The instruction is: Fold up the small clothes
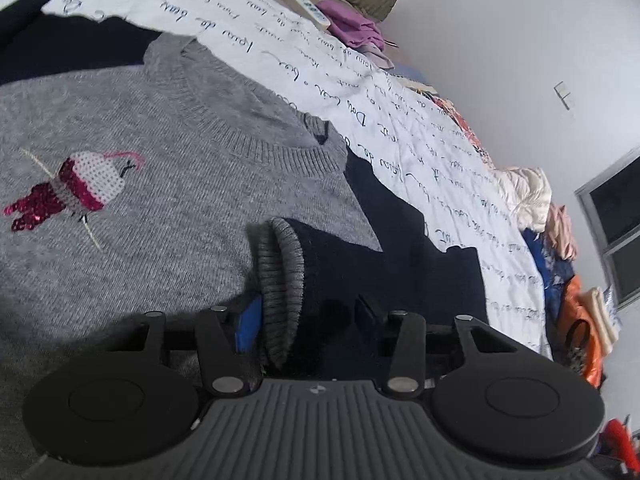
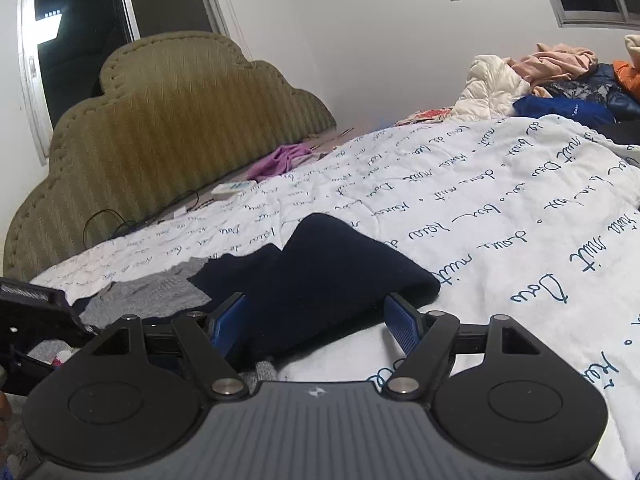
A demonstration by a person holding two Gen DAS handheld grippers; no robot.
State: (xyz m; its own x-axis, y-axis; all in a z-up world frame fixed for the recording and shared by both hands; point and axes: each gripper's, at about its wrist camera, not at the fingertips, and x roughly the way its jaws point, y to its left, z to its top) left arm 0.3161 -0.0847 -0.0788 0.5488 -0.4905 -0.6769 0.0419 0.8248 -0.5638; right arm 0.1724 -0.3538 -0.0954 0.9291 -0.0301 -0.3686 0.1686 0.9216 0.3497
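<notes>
Nearest the left wrist camera, the left hand-held gripper (image 1: 306, 320) has its blue pads (image 1: 249, 324) on either side of the sweater's sleeve cuff (image 1: 280, 280), a grey ribbed band on a navy sleeve; the jaws stand partly closed around it, and the cuff fills the gap, so it appears gripped. The sweater (image 1: 160, 208) lies flat on the bed, grey body with navy sleeves, a ribbed round neck and a sequinned pink-and-white motif (image 1: 68, 188) on the chest. Under it spreads a white quilt (image 1: 400, 92) printed with dark script. A purple cloth (image 1: 352, 24) lies by the headboard.

In the right wrist view, the right hand-held gripper (image 2: 316, 322) stands wide open, its blue pads (image 2: 404, 328) apart on each side of the other navy sleeve (image 2: 320, 272), which lies folded on the quilt (image 2: 500, 208); the pads do not press it. Beyond is an olive padded headboard (image 2: 160, 120), and a heap of clothes (image 2: 560, 76) lies at the far edge of the bed.
</notes>
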